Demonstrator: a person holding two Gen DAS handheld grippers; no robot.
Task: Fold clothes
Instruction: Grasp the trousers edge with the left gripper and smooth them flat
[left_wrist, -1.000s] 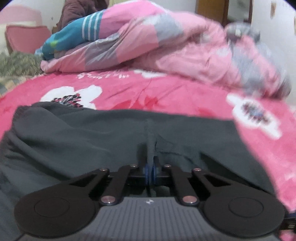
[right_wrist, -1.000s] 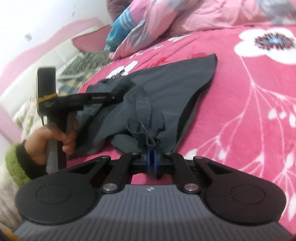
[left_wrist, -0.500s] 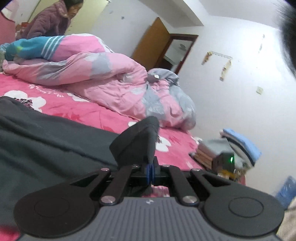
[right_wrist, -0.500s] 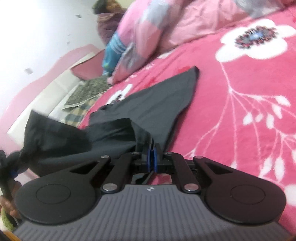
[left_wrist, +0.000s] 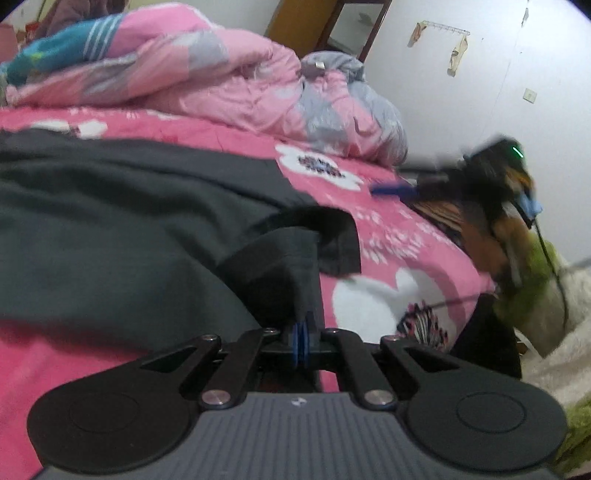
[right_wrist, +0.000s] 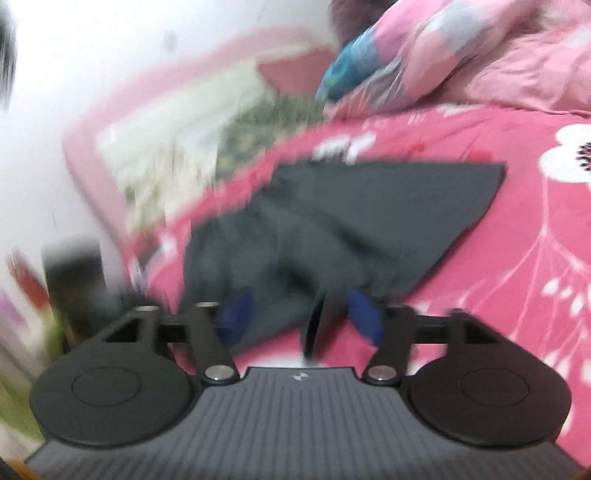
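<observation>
A dark grey garment (left_wrist: 122, 221) lies spread on the pink flowered bed cover (left_wrist: 388, 291). My left gripper (left_wrist: 302, 343) is shut on a corner fold of it, which stands up from the blue pads. In the right wrist view the same garment (right_wrist: 369, 221) lies in front of my right gripper (right_wrist: 301, 314), blurred by motion. Its jaws are opening, the blue pads (right_wrist: 364, 314) stand wide apart, and the cloth lies loose between them. The right gripper also shows at the bed's far right edge in the left wrist view (left_wrist: 402, 188), held by a hand.
A crumpled pink and grey quilt (left_wrist: 229, 81) is heaped along the far side of the bed. A pink headboard (right_wrist: 122, 122) and a patterned pillow (right_wrist: 266, 125) are at the left. A person's green sleeve (left_wrist: 535, 273) is beyond the right bed edge.
The right gripper has gone from shut on the garment to wide apart, dropping the cloth. The left gripper has swung along the bed with its corner of the garment still pinched.
</observation>
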